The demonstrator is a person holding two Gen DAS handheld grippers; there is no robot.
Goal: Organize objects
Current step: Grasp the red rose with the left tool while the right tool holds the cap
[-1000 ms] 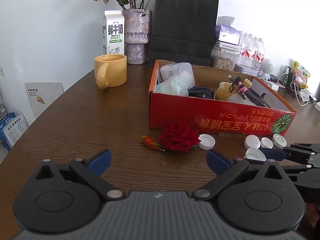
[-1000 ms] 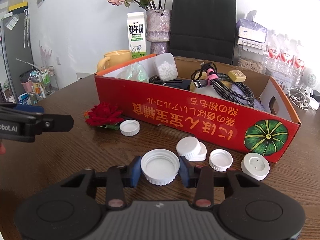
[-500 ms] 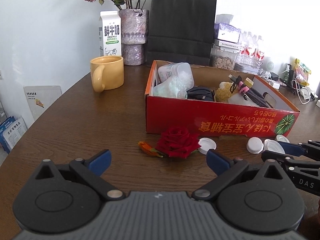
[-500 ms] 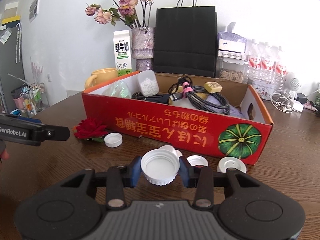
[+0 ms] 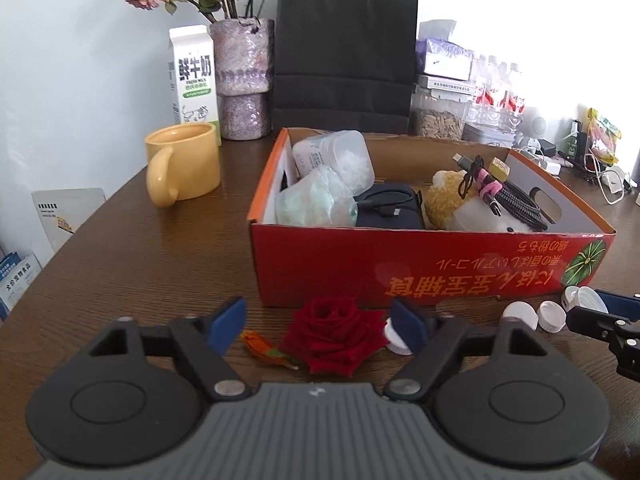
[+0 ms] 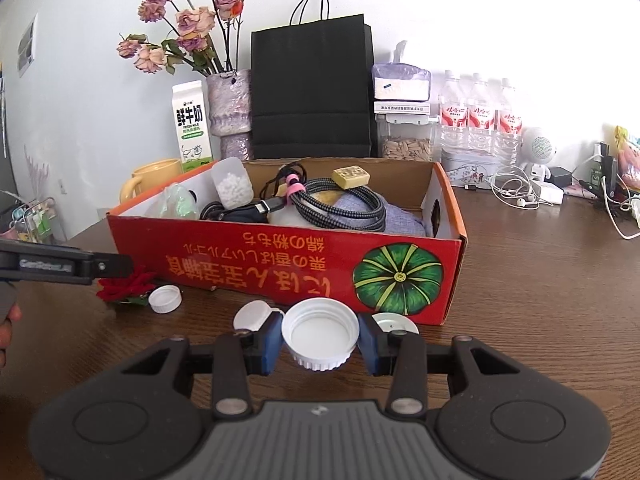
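Stowed in red box [image 6: 280,256], frame centre: cables, containers, plush.
In hand: right gripper [image 6: 320,340] clamped on a white cap [image 6: 320,332], low centre, short of the box.
Pending: left gripper [image 5: 320,324] closing around red rose [image 5: 334,334], pads not touching; loose caps [image 6: 165,299] on table [image 6: 540,280].

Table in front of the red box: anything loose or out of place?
Yes. A red rose and several white caps lie scattered on the table outside the red box, whose printing is upside down.
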